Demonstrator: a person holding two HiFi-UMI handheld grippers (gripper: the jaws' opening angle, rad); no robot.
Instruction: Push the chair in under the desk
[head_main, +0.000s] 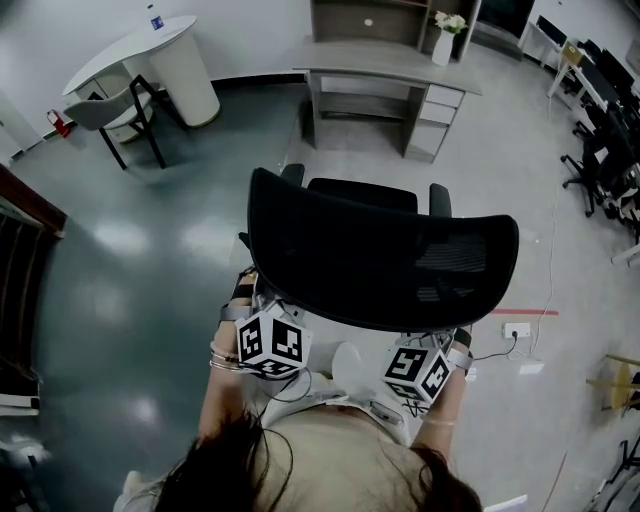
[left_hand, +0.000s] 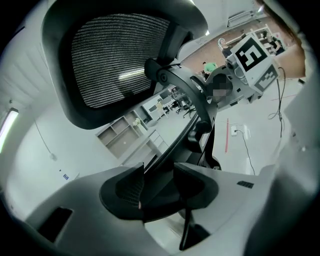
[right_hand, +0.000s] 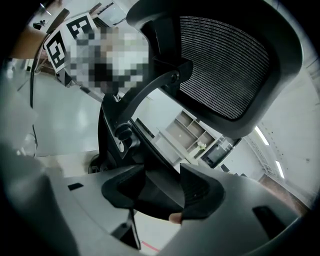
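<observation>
A black mesh office chair stands on the grey floor, its back toward me and its seat facing the grey desk further ahead. There is open floor between chair and desk. In the left gripper view my left gripper is shut on a black strut of the chair's back frame, below the mesh backrest. My right gripper is shut on the same frame from the other side, under the mesh. In the head view only the two marker cubes show; the jaws are hidden behind the backrest.
The desk has drawers on its right and a white vase on top, with a shelf unit behind. A round white table and a grey chair stand far left. Black chairs line the right. A floor socket lies nearby.
</observation>
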